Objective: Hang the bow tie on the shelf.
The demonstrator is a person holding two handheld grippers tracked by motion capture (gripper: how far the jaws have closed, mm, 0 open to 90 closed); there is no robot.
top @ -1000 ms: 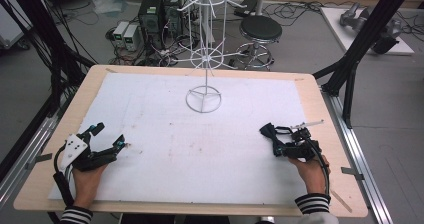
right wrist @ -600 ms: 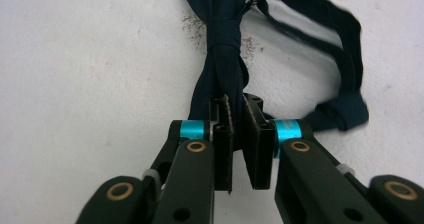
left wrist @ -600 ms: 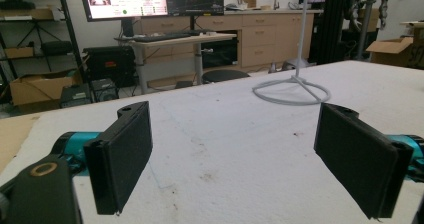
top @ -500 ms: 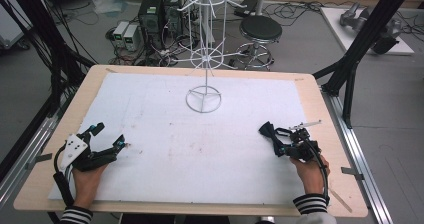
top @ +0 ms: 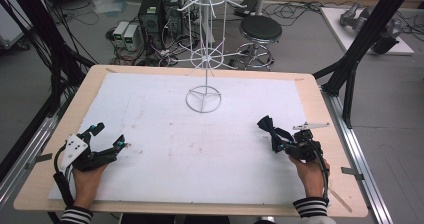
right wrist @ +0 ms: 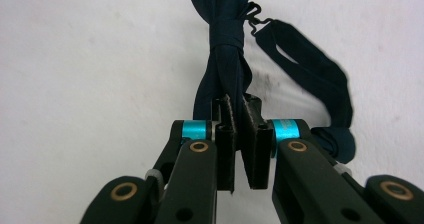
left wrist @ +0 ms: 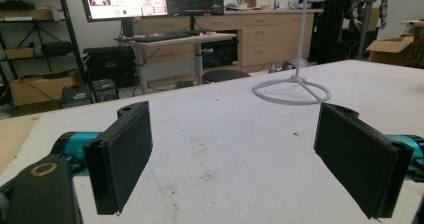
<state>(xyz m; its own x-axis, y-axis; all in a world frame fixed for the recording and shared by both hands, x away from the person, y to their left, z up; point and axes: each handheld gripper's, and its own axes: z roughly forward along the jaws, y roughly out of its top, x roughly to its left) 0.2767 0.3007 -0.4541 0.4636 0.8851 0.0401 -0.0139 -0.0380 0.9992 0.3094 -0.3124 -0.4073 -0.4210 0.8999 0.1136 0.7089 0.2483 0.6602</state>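
We find the wire stand (top: 203, 98) on the far middle of the table (top: 310, 91). The bow tie (top: 270, 130) lies on the sheet (top: 165, 119) at near right, right of and nearer than the stand. The right gripper (top: 280, 145) sits just nearer, at the tie's end. The left gripper (top: 110, 136) rests at near left, well apart from both.

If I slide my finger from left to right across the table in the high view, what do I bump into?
Left gripper, fingers wide open → white wire stand, farther back → dark bow tie → right gripper, fingers shut on the bow tie.
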